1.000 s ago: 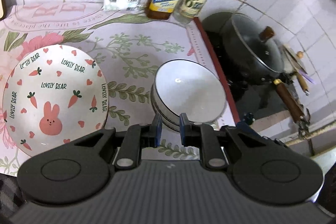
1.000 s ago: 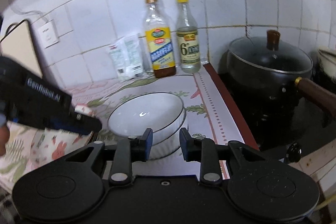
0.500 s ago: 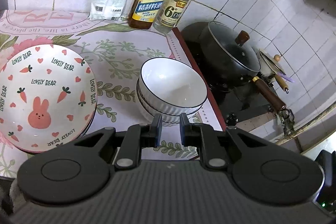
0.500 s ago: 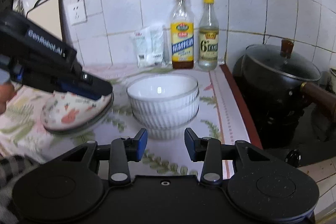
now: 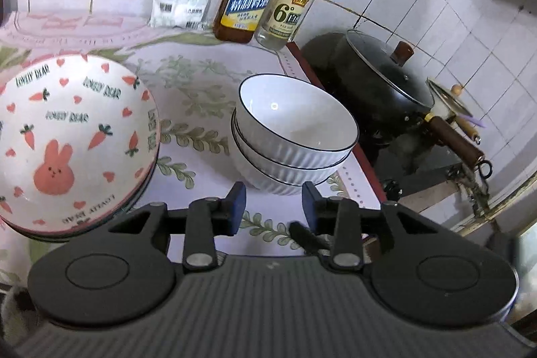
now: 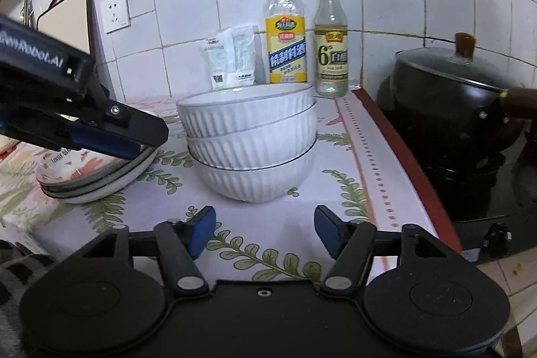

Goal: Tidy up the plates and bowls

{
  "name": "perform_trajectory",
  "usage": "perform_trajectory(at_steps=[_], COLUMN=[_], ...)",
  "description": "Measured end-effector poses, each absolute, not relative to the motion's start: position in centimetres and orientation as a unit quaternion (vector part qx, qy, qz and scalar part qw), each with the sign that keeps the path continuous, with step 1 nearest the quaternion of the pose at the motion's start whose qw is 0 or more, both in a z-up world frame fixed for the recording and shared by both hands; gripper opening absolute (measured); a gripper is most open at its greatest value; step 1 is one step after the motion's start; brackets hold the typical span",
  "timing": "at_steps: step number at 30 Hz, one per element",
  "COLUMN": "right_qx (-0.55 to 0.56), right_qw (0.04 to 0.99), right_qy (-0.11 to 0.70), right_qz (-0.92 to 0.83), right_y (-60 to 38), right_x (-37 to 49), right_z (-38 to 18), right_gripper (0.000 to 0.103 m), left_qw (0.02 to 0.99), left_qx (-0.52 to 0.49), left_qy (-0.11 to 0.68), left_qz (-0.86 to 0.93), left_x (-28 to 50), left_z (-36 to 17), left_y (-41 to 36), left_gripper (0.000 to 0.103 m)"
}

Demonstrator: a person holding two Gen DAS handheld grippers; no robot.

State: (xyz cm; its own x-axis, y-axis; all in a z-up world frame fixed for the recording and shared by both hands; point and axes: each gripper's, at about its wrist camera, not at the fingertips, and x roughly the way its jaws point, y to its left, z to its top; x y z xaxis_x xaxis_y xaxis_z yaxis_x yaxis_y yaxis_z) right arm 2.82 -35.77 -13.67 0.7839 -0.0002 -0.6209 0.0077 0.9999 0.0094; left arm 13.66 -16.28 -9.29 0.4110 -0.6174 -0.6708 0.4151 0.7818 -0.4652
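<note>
1. The tabletop [image 6: 339, 163] is covered by a floral cloth; its right side ends at a dark red edge strip [image 6: 412, 163], and just beyond that stands a black lidded pot [image 6: 449, 96] on the stove.
2. A stack of three white ribbed bowls [image 6: 250, 140] with thin dark rims sits near that right edge, nested upright — a narrow band of cloth separates it from the strip.
3. To the stack's left, apart from it, lies a pile of shallow plates [image 5: 74, 140]; the top one is glossy white, printed with a pink rabbit, carrots and hearts.
4. Between bowls and plates runs an open lane of bare cloth, and more bare cloth lies in front of the bowls, toward both claws.
5. The left claw [image 5: 273, 207] is partly open and holds nothing; its blue-padded fingers point at the near side of the bowl stack without touching it.
6. The right claw [image 6: 265, 234] is spread wide and empty, low over the cloth in front of the bowls, well short of them.
7. In the right wrist view the left claw's body hangs above the plate pile.
8. Against the white tiled wall stand a yellow-labelled bottle [image 6: 285, 32], a clear bottle [image 6: 330, 39] with a yellow cap, and two white sachets [image 6: 231, 56] — all behind the bowls.
</note>
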Motion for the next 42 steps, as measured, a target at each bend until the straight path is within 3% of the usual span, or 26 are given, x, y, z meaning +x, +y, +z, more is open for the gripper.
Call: perform_trajectory(at_steps=[6, 10, 14, 23, 26, 27, 42], right_qx=[0.007, 0.012, 0.005, -0.013, -0.012, -0.014, -0.024], right_qw=[0.943, 0.947, 0.949, 0.944, 0.942, 0.942, 0.947], right_qy=[0.332, 0.322, 0.316, 0.324, 0.329, 0.328, 0.31], right_qz=[0.008, 0.003, 0.016, 0.054, 0.062, 0.064, 0.076], right_y=[-35.9, -36.7, -37.1, -36.2, -36.3, -36.3, -36.6], right_x=[4.5, 5.3, 6.3, 9.3, 9.9, 9.9, 10.4], right_z=[-15.6, -16.2, -16.7, -16.9, -17.1, -17.1, -17.6], right_gripper=[0.073, 0.085, 0.086, 0.093, 0.094, 0.094, 0.096], left_qw=[0.814, 0.814, 0.799, 0.778, 0.772, 0.766, 0.753], left_qx=[-0.207, -0.238, -0.264, -0.272, -0.26, -0.257, -0.282], left_qy=[0.453, 0.445, 0.461, 0.515, 0.537, 0.552, 0.564], left_qz=[-0.299, -0.289, -0.28, -0.235, -0.22, -0.207, -0.186], left_x=[14.9, 15.9, 17.8, 21.4, 22.2, 22.4, 22.7], left_z=[-9.9, -10.0, -10.5, -12.6, -13.2, -13.6, -15.5], left_y=[-14.9, -14.4, -14.9, -17.9, -18.4, -18.5, -19.3], left_gripper=[0.052, 0.062, 0.065, 0.065, 0.056, 0.047, 0.04])
